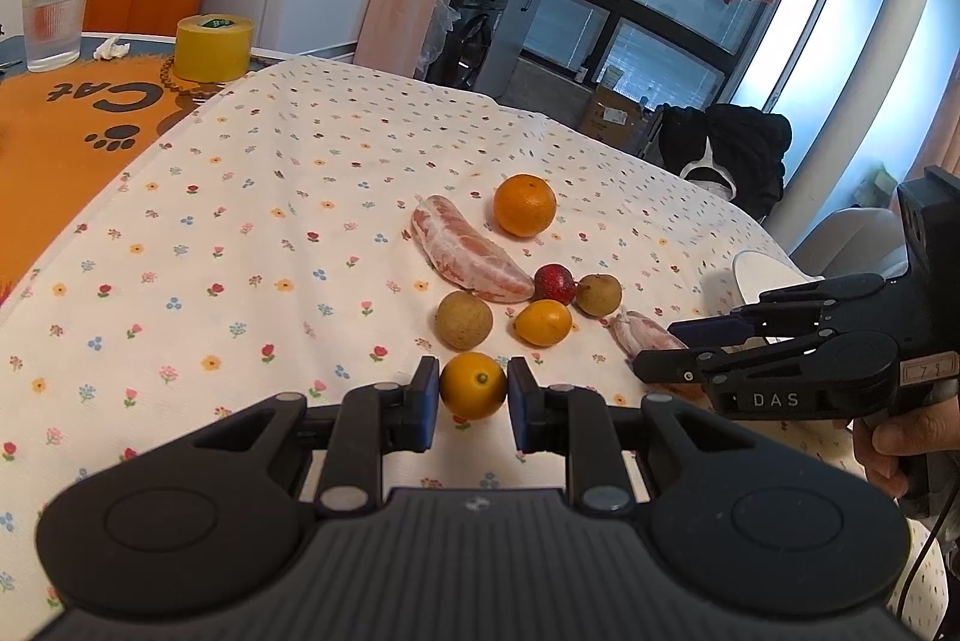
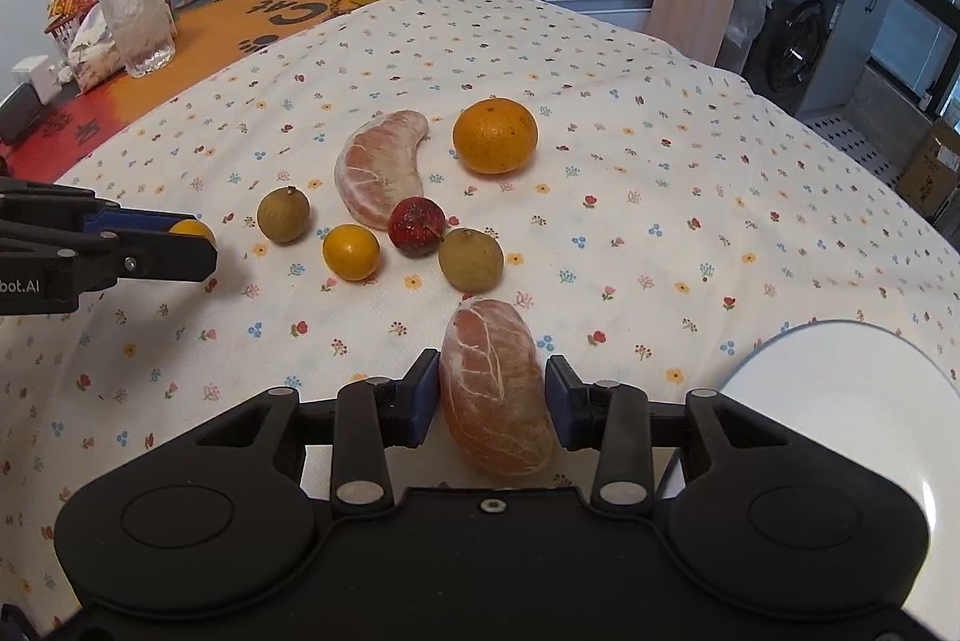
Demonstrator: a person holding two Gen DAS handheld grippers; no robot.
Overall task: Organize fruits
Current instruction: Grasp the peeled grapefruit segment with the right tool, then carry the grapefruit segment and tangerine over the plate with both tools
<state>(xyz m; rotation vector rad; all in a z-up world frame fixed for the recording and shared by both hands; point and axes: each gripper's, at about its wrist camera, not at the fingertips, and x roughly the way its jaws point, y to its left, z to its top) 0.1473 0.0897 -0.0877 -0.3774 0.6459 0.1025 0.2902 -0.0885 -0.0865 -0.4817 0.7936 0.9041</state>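
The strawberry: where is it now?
The strawberry lies mid-table on the floral cloth, touching the large pomelo segment, between a kumquat and a longan.

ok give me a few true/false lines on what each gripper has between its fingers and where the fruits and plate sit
1. The left gripper has a small orange citrus fruit between its fingers. True.
2. The right gripper is around a brown longan. False: a peeled pomelo segment lies between its fingers.
3. The white plate already holds fruit. False: the part that shows is bare.
4. A second, curved pomelo segment lies beside the large orange. True.
5. The red fruit sits on the orange mat. False: it lies on the floral cloth.
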